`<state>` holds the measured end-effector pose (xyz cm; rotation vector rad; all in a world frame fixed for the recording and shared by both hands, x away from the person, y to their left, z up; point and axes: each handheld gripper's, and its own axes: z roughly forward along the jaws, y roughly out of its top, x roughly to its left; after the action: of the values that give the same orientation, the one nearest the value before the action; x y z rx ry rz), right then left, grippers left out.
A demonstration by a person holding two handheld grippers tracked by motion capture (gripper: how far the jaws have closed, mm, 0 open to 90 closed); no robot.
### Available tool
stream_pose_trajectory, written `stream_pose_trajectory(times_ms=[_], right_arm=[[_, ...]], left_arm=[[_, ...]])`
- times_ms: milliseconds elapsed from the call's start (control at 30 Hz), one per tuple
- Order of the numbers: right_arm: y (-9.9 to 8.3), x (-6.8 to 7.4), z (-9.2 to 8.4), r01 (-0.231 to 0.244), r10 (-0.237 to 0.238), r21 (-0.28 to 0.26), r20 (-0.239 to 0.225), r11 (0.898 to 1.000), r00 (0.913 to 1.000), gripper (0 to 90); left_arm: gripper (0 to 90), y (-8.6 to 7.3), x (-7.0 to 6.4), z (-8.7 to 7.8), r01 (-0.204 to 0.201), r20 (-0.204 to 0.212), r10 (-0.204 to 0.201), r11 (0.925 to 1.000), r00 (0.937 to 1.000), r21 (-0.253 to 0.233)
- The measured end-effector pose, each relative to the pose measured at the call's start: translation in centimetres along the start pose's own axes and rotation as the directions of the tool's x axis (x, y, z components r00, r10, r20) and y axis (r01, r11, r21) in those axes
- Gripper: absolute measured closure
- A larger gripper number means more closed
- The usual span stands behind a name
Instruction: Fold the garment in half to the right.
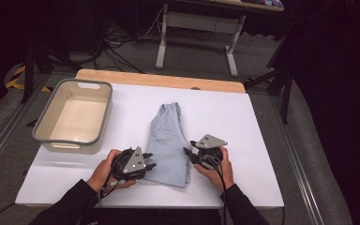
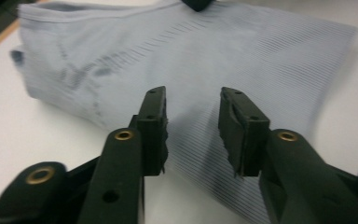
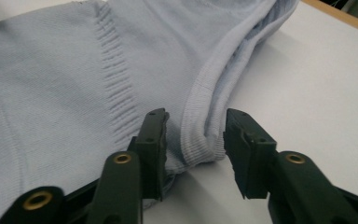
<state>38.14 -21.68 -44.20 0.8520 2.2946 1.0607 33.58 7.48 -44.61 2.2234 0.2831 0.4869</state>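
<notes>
A folded light-blue knit garment lies lengthwise in the middle of the white table top. My left gripper is at its near left edge, pointing right at it. In the left gripper view the jaws stand apart just above the ribbed cloth and do not press on it. My right gripper is at the near right edge, pointing left. In the right gripper view its jaws are apart, with the garment's thick ribbed hem lying loose between them.
A grey-rimmed beige plastic basin stands at the table's left, with nothing in it. A strip of bare wood runs along the far edge. Beyond the table are a desk frame and cables on the floor.
</notes>
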Motion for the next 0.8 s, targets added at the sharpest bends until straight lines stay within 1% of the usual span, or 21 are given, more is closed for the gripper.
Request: stream_pose_trajectory(times_ms=[33,67,133,200,233,267,300,333,367,400,467,500,533,567,633,667,700,733,767,800], right_arm=[[0.0,-0.1,0.1,-0.009,0.009,0.000,0.005,1.000,1.0000,54.5],[-0.1,-0.3,0.1,-0.026,0.026,-0.001,-0.006,1.000,0.9997,54.6],[-0.3,-0.6,0.4,-0.046,0.047,0.016,-0.029,0.999,0.9985,54.5],[-0.5,-0.8,0.8,-0.062,0.064,0.036,-0.055,0.997,0.9964,58.0],[-0.6,-0.8,1.0,-0.066,0.068,0.041,-0.068,0.997,0.9953,60.5],[-0.6,-0.8,1.1,-0.066,0.069,0.042,-0.076,0.997,0.9947,63.3],[-0.6,-0.7,1.2,-0.057,0.060,0.043,-0.073,0.997,0.9955,65.7],[-0.4,-0.6,1.2,-0.043,0.046,0.044,-0.071,0.998,0.9964,71.3],[-0.4,-0.5,1.1,-0.028,0.031,0.044,-0.066,0.999,0.9974,76.3],[-0.3,-0.3,1.1,-0.012,0.015,0.045,-0.064,0.999,0.9978,79.4],[-0.2,0.1,1.2,0.019,-0.018,0.046,-0.042,0.999,0.9990,82.0],[-0.2,0.2,1.2,0.026,-0.025,0.044,-0.035,0.999,0.9991,82.6],[-0.1,0.2,1.1,0.032,-0.031,0.041,-0.029,0.999,0.9991,83.1],[0.0,0.1,1.0,0.030,-0.030,0.031,-0.023,0.999,0.9993,83.3],[0.3,0.1,0.8,0.025,-0.025,0.010,-0.008,1.000,0.9997,83.5],[0.5,0.1,0.6,0.035,-0.035,0.002,0.004,0.999,0.9994,83.6],[0.6,0.2,0.5,0.040,-0.040,-0.006,0.016,0.999,0.9991,83.6],[0.8,0.2,0.5,0.047,-0.046,-0.011,0.025,0.999,0.9986,83.6],[0.9,0.2,0.5,0.053,-0.052,-0.010,0.030,0.999,0.9982,83.6],[1.0,0.2,0.5,0.056,-0.055,-0.013,0.041,0.998,0.9976,83.6]], left_arm=[[59.8,-0.1,-0.3,-0.1,-0.002,0.007,0.002,1.0000,1.0000,0.006],[59.1,-0.2,-0.5,-0.1,-0.004,0.011,0.003,0.9999,0.9999,0.014],[58.3,-0.5,-0.8,0.0,-0.011,0.032,0.010,0.9995,0.9994,0.031],[58.1,-0.8,-1.2,0.3,-0.008,0.041,0.005,0.9980,0.9991,0.062],[58.0,-1.0,-1.3,0.5,-0.011,0.044,0.008,0.9975,0.9990,0.070],[58.7,-1.0,-1.3,0.6,-0.003,0.047,0.000,0.9978,0.9989,0.067],[59.8,-1.0,-1.3,0.7,-0.006,0.052,0.003,0.9981,0.9987,0.062],[59.8,-1.0,-1.2,0.7,-0.006,0.054,0.003,0.9980,0.9986,0.063],[60.0,-1.0,-1.2,0.7,0.008,0.056,-0.012,0.9979,0.9984,0.064],[60.8,-1.1,-1.2,0.7,0.011,0.062,-0.014,0.9981,0.9980,0.061],[62.1,-1.0,-1.2,0.7,0.008,0.061,-0.012,0.9982,0.9981,0.060],[61.8,-1.0,-1.2,0.7,0.013,0.059,-0.016,0.9980,0.9981,0.063],[60.7,-0.9,-1.2,0.7,0.011,0.055,-0.013,0.9986,0.9984,0.052],[58.3,-0.8,-1.2,0.7,0.013,0.050,-0.016,0.9989,0.9986,0.044],[57.5,-0.6,-1.3,0.5,0.012,0.036,-0.013,0.9994,0.9993,0.033],[56.1,-0.4,-1.3,0.4,0.019,0.036,-0.020,0.9995,0.9992,0.024],[55.9,-0.3,-1.2,0.4,0.021,0.044,-0.022,0.9997,0.9988,0.012],[55.8,-0.2,-1.2,0.3,0.015,0.039,-0.015,0.9999,0.9991,0.007],[55.7,-0.1,-1.2,0.2,0.020,0.035,-0.020,0.9998,0.9992,0.003],[55.5,0.0,-1.2,0.2,0.017,0.026,-0.017,0.9999,0.9995,-0.003]])
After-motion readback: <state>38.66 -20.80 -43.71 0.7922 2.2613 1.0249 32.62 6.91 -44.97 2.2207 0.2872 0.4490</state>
